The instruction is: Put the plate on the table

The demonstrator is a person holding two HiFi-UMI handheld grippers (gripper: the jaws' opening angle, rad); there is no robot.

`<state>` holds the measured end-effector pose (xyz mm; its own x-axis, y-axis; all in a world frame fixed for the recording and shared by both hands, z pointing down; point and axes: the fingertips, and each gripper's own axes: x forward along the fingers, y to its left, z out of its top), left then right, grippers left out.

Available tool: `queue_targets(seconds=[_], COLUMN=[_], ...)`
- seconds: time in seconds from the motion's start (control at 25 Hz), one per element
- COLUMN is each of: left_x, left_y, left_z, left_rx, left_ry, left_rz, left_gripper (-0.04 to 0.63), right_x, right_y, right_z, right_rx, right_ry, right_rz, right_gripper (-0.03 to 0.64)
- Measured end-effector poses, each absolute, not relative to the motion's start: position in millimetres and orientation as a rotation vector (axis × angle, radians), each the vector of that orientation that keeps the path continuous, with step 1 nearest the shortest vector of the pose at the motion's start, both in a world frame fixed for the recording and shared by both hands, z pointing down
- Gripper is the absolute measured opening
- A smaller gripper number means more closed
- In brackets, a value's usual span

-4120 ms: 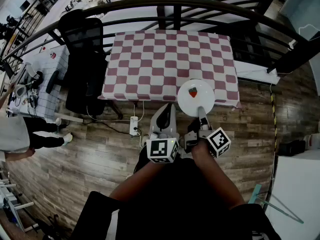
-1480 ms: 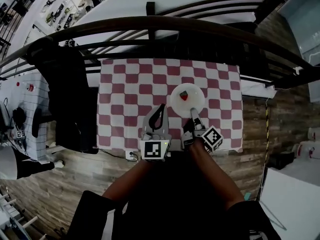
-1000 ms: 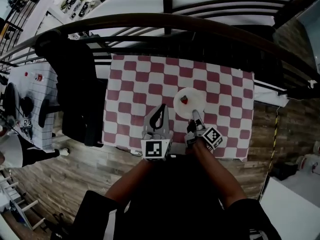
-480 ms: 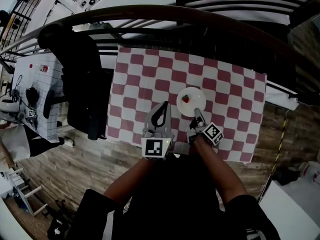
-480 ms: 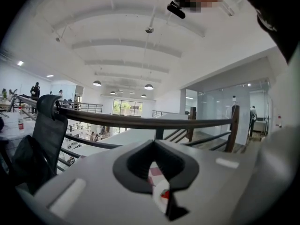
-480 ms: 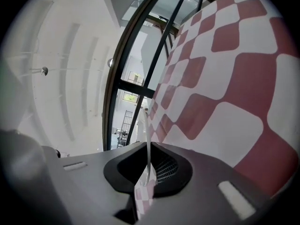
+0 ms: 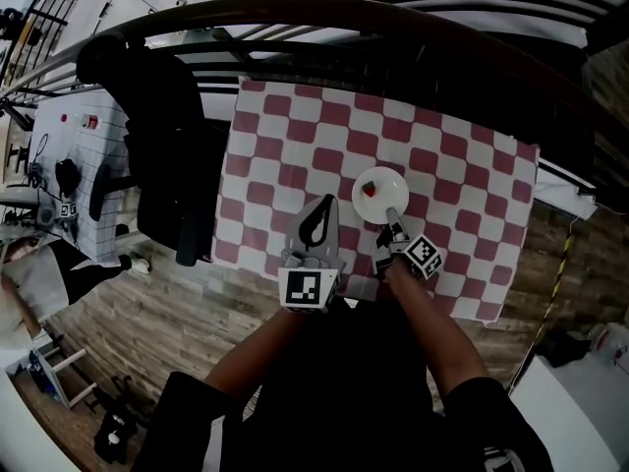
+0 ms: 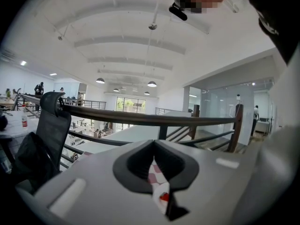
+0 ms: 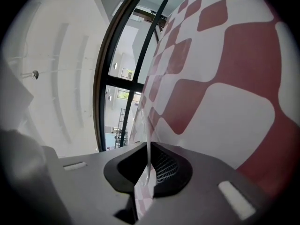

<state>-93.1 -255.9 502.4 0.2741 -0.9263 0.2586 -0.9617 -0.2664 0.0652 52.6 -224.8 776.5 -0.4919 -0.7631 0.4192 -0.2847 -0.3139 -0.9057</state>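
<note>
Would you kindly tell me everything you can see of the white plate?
The plate is round, white, thin and smooth-looking, with a small red piece on it. It is over the red-and-white checked cloth, towards its near side. The right gripper has its jaws shut on the near rim.

Table (image 7: pixel 295 155): your cloth runs dark red and white checks to every edge.
Plate (image 7: pixel 394 185): plain white, near the front edge.
Piece on plate (image 7: pixel 369 191): red.
Left gripper (image 7: pixel 317 205): grey with black lining; your cube's marker is black-and-white squares.
Right gripper (image 7: pixel 391 215): same grey, same marker.
Chair (image 7: pixel 167 136): black, off the left edge.
Floor (image 7: pixel 187 313): brown wood planks.
</note>
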Motion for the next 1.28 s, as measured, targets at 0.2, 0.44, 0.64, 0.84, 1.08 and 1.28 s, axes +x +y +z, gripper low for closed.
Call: queue_targets(seconds=[0.2,0.44,0.64,0.84,1.08,1.28], left_x=[-97.2,-97.3,-94.3,-101.0,-106.4,-101.4], left_y=[-256.5,-250.6,-242.2,-224.4,-211.9,-209.1], left_z=[505.2,505.8,504.3,504.5,508.2,507.1], left_rx=[2.318,2.307,2.309,2.322,2.307,2.331], left_ry=[-1.754,-1.746,-1.731,-1.747,-1.741,-1.701], left_rz=[0.25,0.249,0.255,0.278,0.275,0.267], left_gripper=[0.009,0.009,0.009,0.009,0.009,0.009], right_x=[52.6,52.3,49.8,50.5,50.4,51.1], right_y=[-223.3,-217.4,-209.6,-194.7,-181.2,-171.6], right_z=[785.2,797.9,796.9,797.6,795.7,788.4], right_rx=[-1.371,-1.348,-1.342,-1.374,-1.414,-1.4], right_ry=[1.555,1.453,1.463,1.476,1.512,1.502], right_rz=[-1.895,-1.979,-2.031,-2.071,-2.098,-2.093], right_gripper=[0.018,0.021,0.08,0.121,0.161,0.161])
